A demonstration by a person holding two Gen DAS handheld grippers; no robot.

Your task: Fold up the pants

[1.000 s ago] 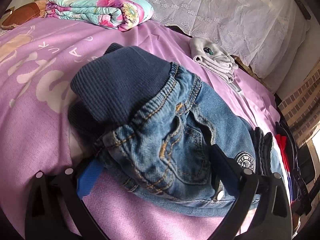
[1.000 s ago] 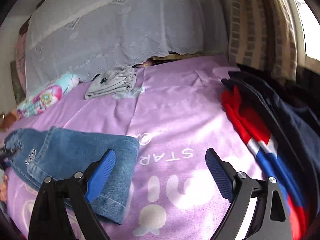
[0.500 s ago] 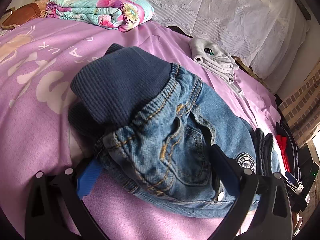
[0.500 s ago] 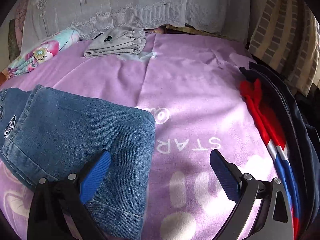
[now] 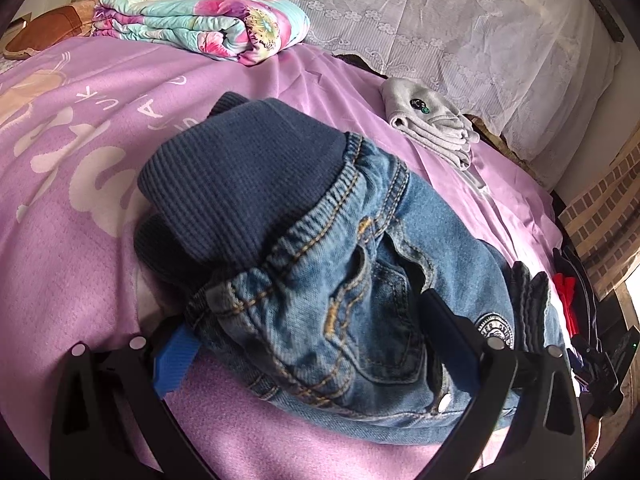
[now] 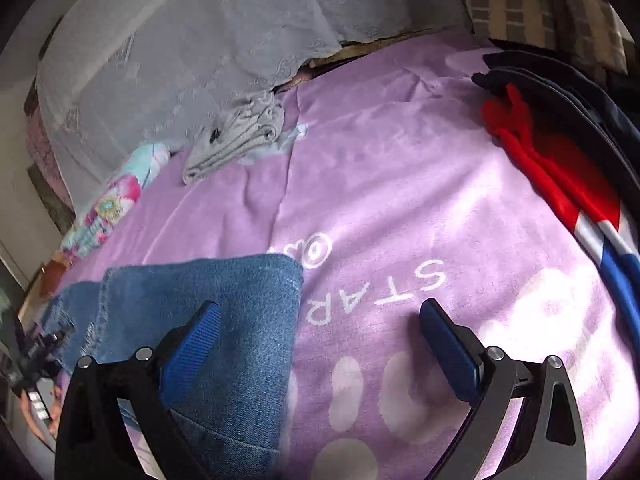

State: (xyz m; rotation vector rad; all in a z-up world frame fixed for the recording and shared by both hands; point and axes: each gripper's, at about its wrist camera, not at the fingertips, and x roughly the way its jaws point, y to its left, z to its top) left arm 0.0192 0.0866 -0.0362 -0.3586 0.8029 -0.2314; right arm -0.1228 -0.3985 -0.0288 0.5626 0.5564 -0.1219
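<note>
On my purple bedspread [image 6: 392, 200] I count one pair of denim pants [image 5: 360, 272] with a ribbed navy waistband, one folded grey garment [image 5: 432, 128] far off by the lace-covered pillows, one folded floral blanket [image 5: 200, 20] at the far left, and one red, white and navy heap [image 6: 560, 184] along the right edge. My left gripper's [image 5: 304, 344] left pad sits half under the bunched waist, its right one is hidden behind denim, and the print on the round patch is too small to read. That gripper stands spread wide around the waist end without clamping it, while my right gripper [image 6: 320, 340], also wide apart and empty, hangs over the leg end, left finger above denim, right finger above bare bedspread.
</note>
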